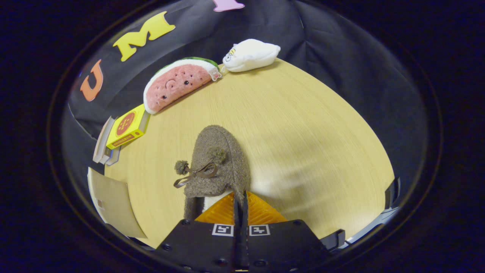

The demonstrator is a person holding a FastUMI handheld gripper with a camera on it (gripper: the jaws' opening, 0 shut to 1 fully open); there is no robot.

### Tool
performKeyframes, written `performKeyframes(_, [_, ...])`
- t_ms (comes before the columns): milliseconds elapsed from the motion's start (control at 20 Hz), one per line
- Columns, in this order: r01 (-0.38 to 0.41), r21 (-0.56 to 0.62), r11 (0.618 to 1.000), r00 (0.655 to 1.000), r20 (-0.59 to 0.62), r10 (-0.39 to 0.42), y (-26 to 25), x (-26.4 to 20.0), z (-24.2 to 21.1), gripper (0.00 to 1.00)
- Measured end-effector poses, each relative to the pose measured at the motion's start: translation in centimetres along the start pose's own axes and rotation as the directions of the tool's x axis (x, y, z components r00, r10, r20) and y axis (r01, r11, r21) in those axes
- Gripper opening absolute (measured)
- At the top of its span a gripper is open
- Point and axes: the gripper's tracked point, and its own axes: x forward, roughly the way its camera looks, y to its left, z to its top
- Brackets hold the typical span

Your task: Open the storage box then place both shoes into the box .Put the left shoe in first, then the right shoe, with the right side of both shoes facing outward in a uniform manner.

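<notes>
A brown fuzzy shoe (219,163) with a thin bow and two pom-poms points away from me, its toe toward the back of the wooden table (303,132). My gripper (241,201) is shut, and its fingers pinch the right side of the shoe's collar rim at the heel end. The shoe's pale lining shows just left of the fingers. A beige flat panel (113,203), possibly part of the storage box, stands at the table's near left edge; I cannot tell whether it is open.
Along the back edge lie a watermelon-slice plush (176,83) and a white plush (250,55). A yellow carton (127,127) rests on pale books at the left edge. Dark and grey parts (392,193) show at the near right.
</notes>
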Motion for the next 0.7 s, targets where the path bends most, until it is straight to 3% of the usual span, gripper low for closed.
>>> performKeyframes(300, [-0.027, 0.078, 0.997, 1.000, 0.012, 0.026, 4.7, -6.1, -1.7, 0.00])
performKeyframes(700, [-0.116, 0.040, 0.993, 0.992, 0.063, 0.113, 22.4, -16.0, -5.3, 0.00])
